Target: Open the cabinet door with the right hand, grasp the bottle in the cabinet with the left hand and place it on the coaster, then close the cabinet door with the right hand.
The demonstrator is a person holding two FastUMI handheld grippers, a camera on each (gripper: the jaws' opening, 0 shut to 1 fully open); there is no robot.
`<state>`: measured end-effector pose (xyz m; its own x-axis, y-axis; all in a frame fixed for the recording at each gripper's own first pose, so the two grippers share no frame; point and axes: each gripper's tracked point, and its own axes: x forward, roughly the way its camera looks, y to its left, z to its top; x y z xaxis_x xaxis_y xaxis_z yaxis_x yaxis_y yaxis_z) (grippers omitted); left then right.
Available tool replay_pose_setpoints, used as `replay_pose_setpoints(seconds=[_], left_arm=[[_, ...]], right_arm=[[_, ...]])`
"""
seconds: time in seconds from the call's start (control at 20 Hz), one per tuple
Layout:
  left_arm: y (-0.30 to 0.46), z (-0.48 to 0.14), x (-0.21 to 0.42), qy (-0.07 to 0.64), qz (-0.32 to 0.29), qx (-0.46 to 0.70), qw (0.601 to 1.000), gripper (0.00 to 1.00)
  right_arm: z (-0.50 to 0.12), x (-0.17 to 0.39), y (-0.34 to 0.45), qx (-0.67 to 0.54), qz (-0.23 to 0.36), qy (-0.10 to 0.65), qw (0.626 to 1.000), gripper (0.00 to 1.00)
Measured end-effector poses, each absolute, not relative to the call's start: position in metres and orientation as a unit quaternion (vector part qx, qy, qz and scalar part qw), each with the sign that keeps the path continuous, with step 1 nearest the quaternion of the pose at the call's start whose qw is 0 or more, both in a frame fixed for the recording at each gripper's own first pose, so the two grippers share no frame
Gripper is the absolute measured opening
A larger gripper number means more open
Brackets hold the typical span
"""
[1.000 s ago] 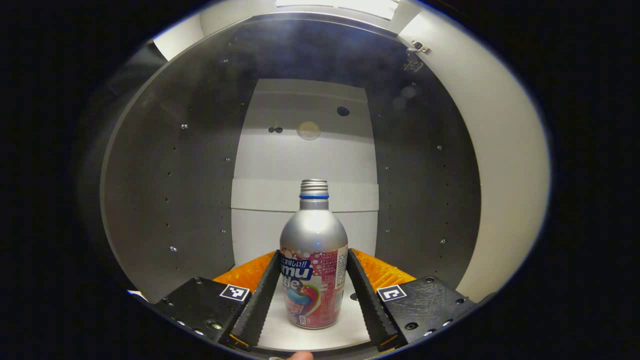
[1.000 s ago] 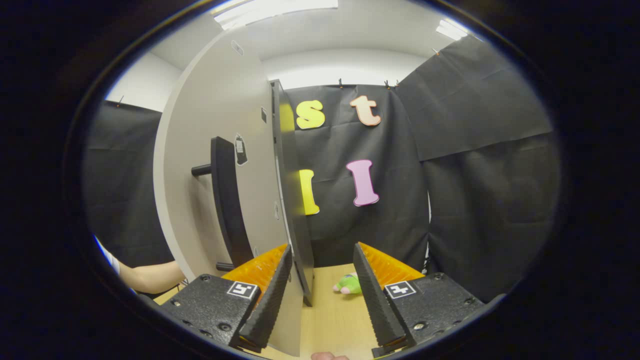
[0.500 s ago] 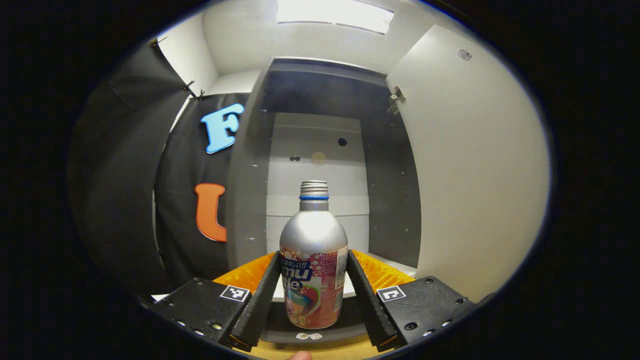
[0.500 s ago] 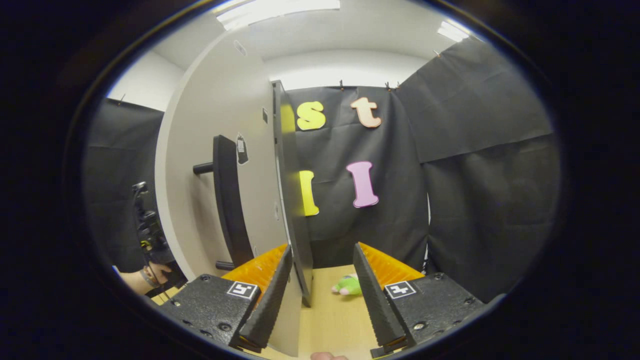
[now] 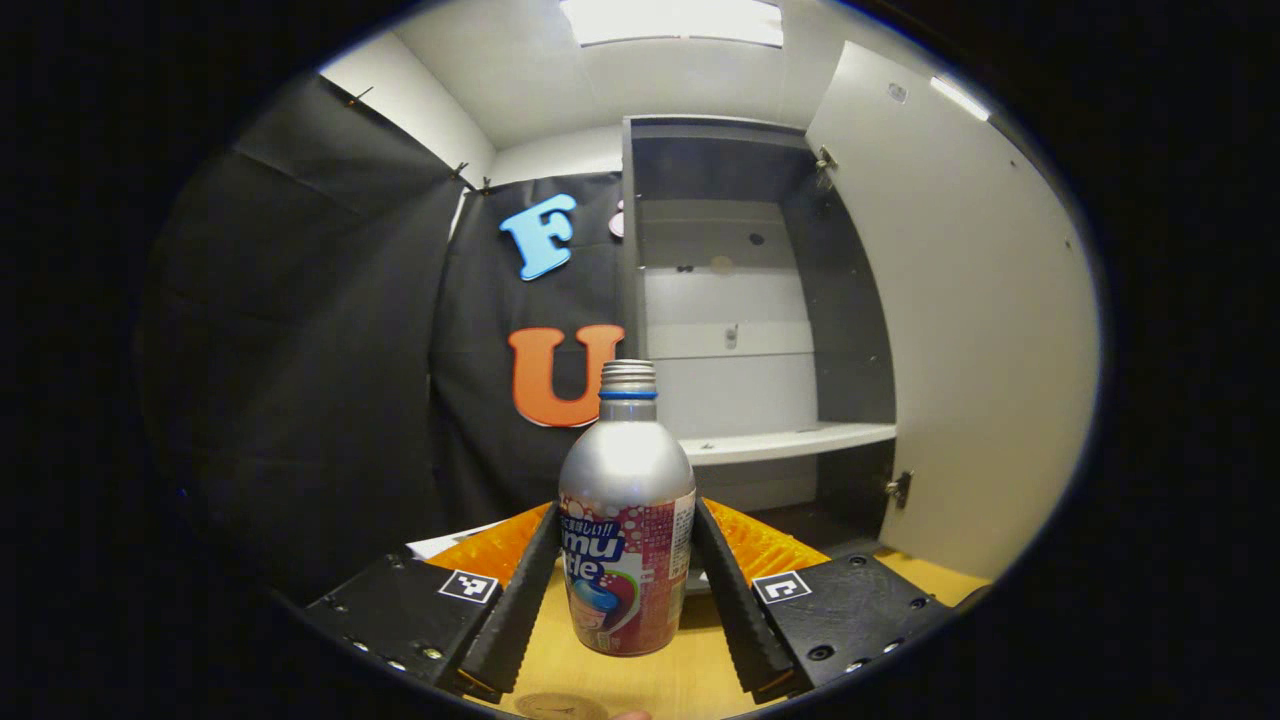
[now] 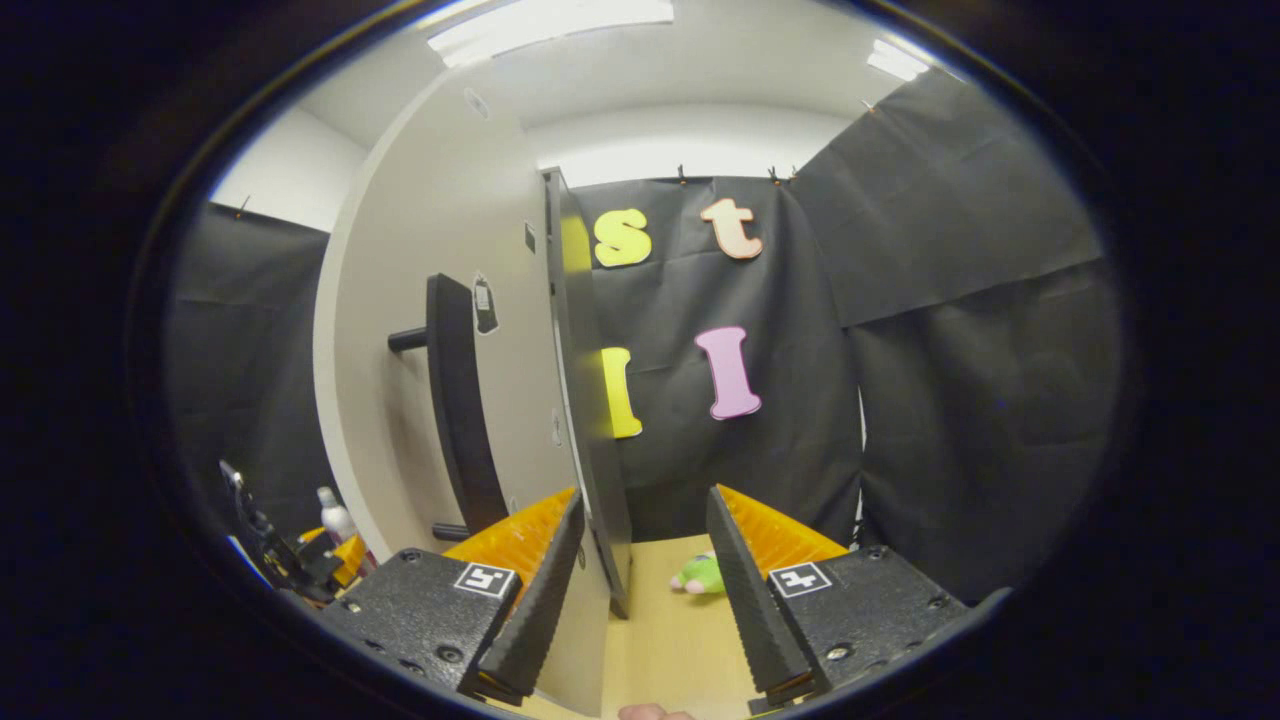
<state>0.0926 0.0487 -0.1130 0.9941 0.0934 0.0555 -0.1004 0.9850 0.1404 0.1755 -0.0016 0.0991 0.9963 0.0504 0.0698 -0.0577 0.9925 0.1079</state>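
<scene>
Biggest risk as we see it: the silver aluminium bottle with the red-pink printed label point(image 5: 627, 540) sits in the left claw point(image 5: 626, 590) w/ both fingers pressing its lower label band only, so the tall neck is free to tip if we swing or set down fast. Smooth metal could also slip through the grip. Bottle hangs upright above the tan wooden bench point(image 5: 640, 680), outside the open grey cabinet point(image 5: 760, 300). A round shape at the bottom edge is probably the coaster, but too cut off to be sure, so a blind set-down may miss it.

Right claw point(image 6: 640, 590) is spread, straddling the edge of the pale cabinet door point(image 6: 450, 250) w/o pinching it; a bump could swing the door towards the bottle's path.

Bottle: capless threaded mouth, blue ring at neck, undented.
</scene>
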Motion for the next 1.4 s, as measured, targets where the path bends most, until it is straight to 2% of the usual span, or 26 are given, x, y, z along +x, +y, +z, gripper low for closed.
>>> replay_pose_setpoints(seconds=[0.2, 0.55, 1.0, 1.4], left_arm=[[0.078, -0.186, 0.074, 0.023, 0.096, 0.051, 0.994, 0.77], [0.114, -0.253, 0.058, 0.066, 0.142, 0.053, 0.986, 0.77], [0.128, -0.288, 0.065, 0.084, 0.15, 0.032, 0.985, 0.78], [0.123, -0.289, 0.059, 0.081, 0.149, 0.041, 0.985, 0.78]], right_arm=[[0.1, 0.173, -0.003, 0.051, 0.015, -0.031, 0.998, 0.78], [0.099, 0.171, -0.003, 0.048, 0.0, -0.023, 0.999, 0.78], [0.1, 0.169, -0.004, 0.032, -0.018, -0.019, 0.999, 0.77], [0.1, 0.169, -0.005, 0.033, -0.024, -0.02, 0.999, 0.78]])
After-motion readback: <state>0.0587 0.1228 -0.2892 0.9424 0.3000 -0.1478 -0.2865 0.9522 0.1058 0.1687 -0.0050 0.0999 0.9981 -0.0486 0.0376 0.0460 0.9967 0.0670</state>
